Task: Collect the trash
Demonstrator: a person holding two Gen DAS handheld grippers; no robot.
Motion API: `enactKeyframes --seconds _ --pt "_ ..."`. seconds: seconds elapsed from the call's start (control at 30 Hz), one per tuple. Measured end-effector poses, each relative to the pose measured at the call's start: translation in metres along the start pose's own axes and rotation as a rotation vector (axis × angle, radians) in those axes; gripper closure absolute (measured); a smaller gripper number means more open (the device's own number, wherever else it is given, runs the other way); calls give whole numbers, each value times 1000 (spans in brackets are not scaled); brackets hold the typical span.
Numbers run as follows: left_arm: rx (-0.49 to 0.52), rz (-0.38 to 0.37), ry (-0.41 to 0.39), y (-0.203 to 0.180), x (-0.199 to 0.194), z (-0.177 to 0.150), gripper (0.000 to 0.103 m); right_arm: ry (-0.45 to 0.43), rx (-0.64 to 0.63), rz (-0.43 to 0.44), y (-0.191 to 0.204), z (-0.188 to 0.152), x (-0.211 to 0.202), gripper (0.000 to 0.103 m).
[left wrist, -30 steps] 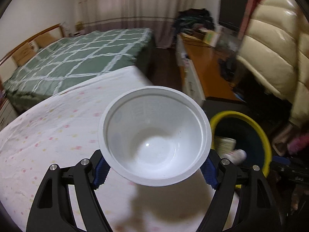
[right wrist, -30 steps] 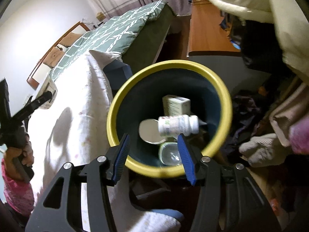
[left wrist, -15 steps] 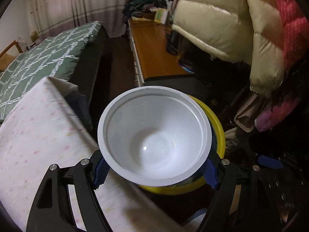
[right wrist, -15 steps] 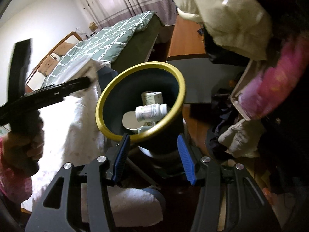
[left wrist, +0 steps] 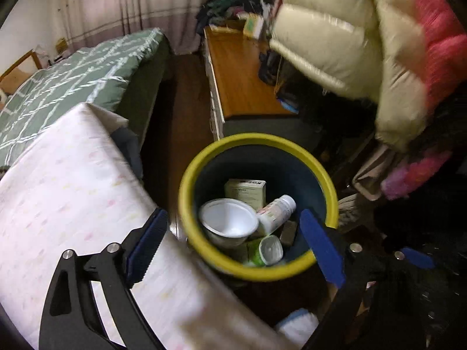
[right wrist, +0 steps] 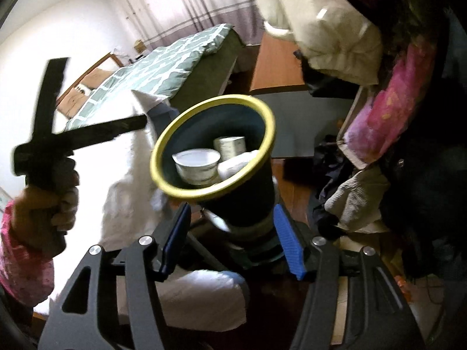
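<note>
A dark bin with a yellow rim (left wrist: 189, 180) stands on the floor beside the table. Inside it lie a white plastic bowl (left wrist: 229, 223), a white pill bottle (left wrist: 277, 210), a pale carton (left wrist: 246, 191) and a small green-and-white cup (left wrist: 268, 250). My left gripper (left wrist: 233, 242) is open and empty, held above the bin's near rim. My right gripper (right wrist: 232, 239) is open and empty, lower down by the bin's side wall (right wrist: 245, 201). The bowl also shows in the right wrist view (right wrist: 198, 166). The left gripper's black body (right wrist: 52, 122) is at the left there.
A table with a white spotted cloth (left wrist: 67, 192) lies left of the bin. A green checked bed (left wrist: 76, 78) is behind it. A wooden cabinet (left wrist: 239, 78) stands beyond the bin. Puffy coats (left wrist: 364, 38) hang at the right, with clothes piled below (right wrist: 356, 198).
My left gripper has opened and let go of the white bowl, which now lies in the bin. My right gripper has drawn back and down from above the bin.
</note>
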State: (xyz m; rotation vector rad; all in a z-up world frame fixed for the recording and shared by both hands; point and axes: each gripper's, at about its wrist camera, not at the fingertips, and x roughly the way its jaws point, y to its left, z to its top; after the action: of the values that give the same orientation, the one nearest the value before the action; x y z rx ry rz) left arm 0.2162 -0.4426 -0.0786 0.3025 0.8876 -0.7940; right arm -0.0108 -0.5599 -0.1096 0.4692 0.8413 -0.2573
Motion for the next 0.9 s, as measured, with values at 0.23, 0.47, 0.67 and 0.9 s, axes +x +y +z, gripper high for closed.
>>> enactKeyframes --seconds 0.23,0.47,0.67,0.9 --pt "-92 77 -214 49 -139 -72 5 -52 -105 28 49 -14 -23 45" --pt "-275 238 -336 101 -252 -186 5 -164 -203 2 94 -28 -61 36" --pt "-382 362 -397 126 -317 -255 5 -269 -295 -47 128 -44 -92 32" --pt "-357 414 -438 112 -352 -287 5 -341 -332 -52 144 -61 -118 26"
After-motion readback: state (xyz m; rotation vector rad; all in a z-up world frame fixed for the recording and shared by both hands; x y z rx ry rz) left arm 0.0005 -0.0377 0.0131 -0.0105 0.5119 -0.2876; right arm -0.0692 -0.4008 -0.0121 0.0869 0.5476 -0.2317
